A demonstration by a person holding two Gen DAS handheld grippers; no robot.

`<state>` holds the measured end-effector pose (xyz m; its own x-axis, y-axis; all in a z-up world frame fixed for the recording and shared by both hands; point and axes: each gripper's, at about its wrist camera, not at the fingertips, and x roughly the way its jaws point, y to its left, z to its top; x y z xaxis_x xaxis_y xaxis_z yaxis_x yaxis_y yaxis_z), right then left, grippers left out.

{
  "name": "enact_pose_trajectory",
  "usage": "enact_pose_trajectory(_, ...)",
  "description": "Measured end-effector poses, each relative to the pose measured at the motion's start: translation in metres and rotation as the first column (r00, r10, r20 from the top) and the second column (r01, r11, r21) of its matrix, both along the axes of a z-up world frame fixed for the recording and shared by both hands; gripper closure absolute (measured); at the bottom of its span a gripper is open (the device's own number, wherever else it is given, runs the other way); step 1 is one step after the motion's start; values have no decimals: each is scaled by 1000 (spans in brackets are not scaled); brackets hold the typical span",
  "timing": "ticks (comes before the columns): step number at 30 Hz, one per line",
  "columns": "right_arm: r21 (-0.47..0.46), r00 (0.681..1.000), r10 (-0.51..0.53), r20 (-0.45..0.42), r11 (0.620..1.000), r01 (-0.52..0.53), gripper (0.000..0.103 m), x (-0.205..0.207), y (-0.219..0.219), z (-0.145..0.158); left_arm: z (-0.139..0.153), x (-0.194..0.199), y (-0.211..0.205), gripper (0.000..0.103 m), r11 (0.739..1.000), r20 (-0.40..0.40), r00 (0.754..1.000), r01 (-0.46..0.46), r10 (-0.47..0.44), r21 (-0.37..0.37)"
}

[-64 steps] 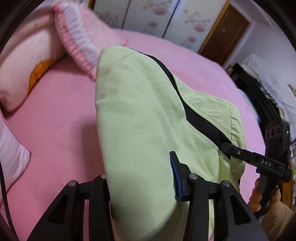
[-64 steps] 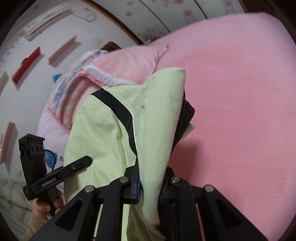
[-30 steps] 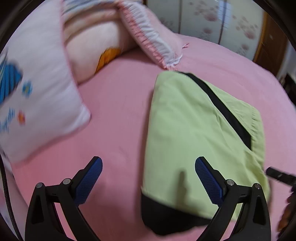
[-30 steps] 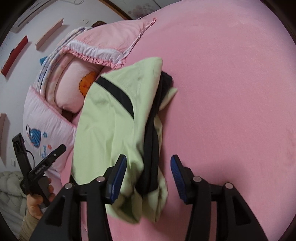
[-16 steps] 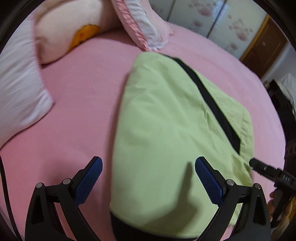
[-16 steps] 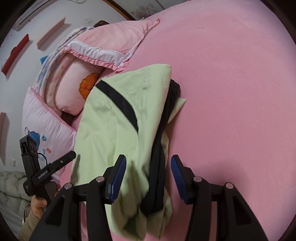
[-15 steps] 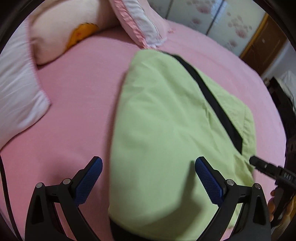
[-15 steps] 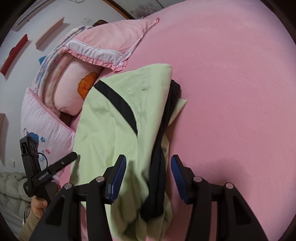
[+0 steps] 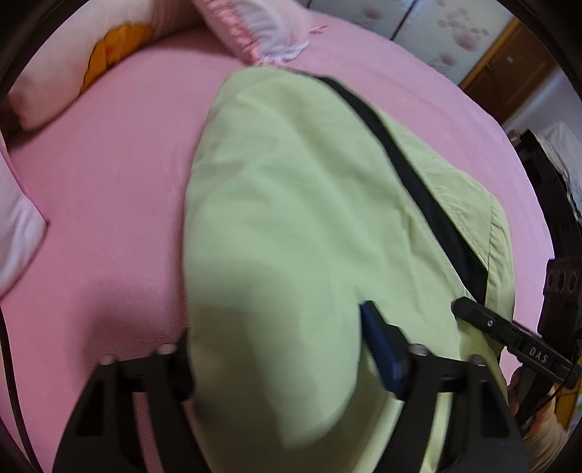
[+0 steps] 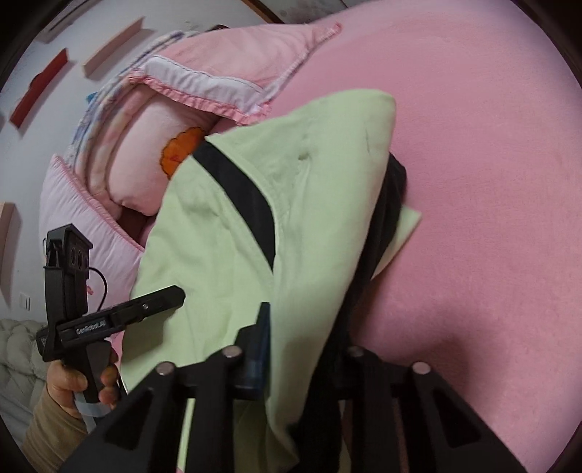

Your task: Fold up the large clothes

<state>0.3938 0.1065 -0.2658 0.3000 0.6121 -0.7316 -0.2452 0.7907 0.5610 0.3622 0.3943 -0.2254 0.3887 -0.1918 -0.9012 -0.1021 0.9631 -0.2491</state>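
A light green garment [image 9: 291,218] with a black stripe [image 9: 411,182] lies folded on the pink bed [image 9: 109,189]. My left gripper [image 9: 276,356] is shut on the garment's near left edge, the cloth bulging over the fingers. My right gripper [image 10: 302,345] is shut on the garment's near right edge [image 10: 298,276], with green and black layers between the fingers. The right gripper also shows in the left wrist view [image 9: 509,338], and the left gripper shows in the right wrist view [image 10: 109,316].
Pink and white pillows [image 9: 91,54] lie at the head of the bed, also in the right wrist view [image 10: 218,83]. Wardrobe doors [image 9: 418,32] stand behind the bed. A dark stand [image 9: 553,203] is at the right bedside.
Both grippers were open over the garment half a second ago. Now both have moved in and shut on its near edge, and the cloth is bunched up.
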Motion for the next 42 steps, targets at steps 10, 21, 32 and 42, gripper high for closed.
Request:
enact_pose_trajectory(10, -13, 993, -10, 116, 1000, 12, 90, -17, 3, 30, 35, -15, -27, 59, 996, 110, 993, 25, -34, 83)
enact_pose_trajectory(21, 3, 962, -115, 249, 993, 118, 91, 30, -23, 75, 76, 46, -50, 61, 991, 212, 973, 70, -94, 114)
enact_pose_trajectory(32, 26, 931, -250, 265, 967, 252, 91, 125, -55, 48, 42, 184, -81, 60, 973, 218, 963, 113, -157, 202)
enact_pose_trajectory(42, -94, 942, -210, 260, 966, 241, 67, 145, -52, 8, -3, 179, -63, 8, 941, 261, 957, 35, -129, 336)
